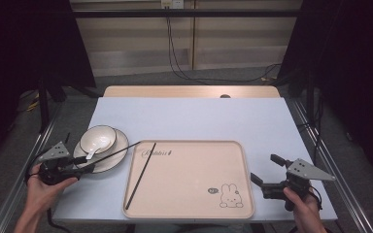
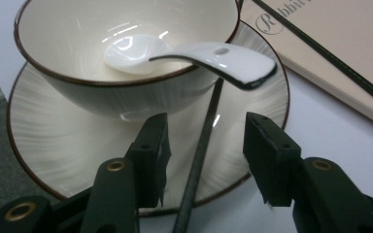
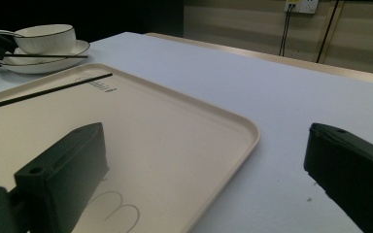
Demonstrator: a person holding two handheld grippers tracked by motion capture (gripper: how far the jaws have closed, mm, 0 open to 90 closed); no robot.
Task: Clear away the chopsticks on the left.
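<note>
A thin black chopstick (image 2: 201, 145) lies across the front of the plate (image 2: 43, 145), and the left gripper (image 2: 206, 160) straddles it: in the left gripper view the stick runs up between the two black jaws, which stand on either side of it with a gap to each pad, so they are partly open and do not press on it. In the high view this chopstick (image 1: 114, 152) reaches from the left gripper (image 1: 80, 164) over the plate's near rim to the tray's left edge. The plate (image 1: 119, 153) sits on the left part of the pale blue surface (image 1: 189, 116), just beside the tray (image 1: 189, 179). A cream bowl (image 1: 98, 138) with a dark rim stands on the plate, and a white spoon (image 1: 92, 151) rests in it, its handle hanging over the bowl's rim toward the gripper.

A second chopstick (image 1: 141, 174) lies slantwise on the left side of the beige tray, near the printed lettering. A rabbit drawing (image 1: 230, 195) marks the tray's near right corner.

The right gripper (image 1: 267, 172) is held off the tray's right edge, well apart from the chopsticks; its jaws stand wide open with nothing between them, one over the tray (image 3: 184, 126) and one over the bare surface.
</note>
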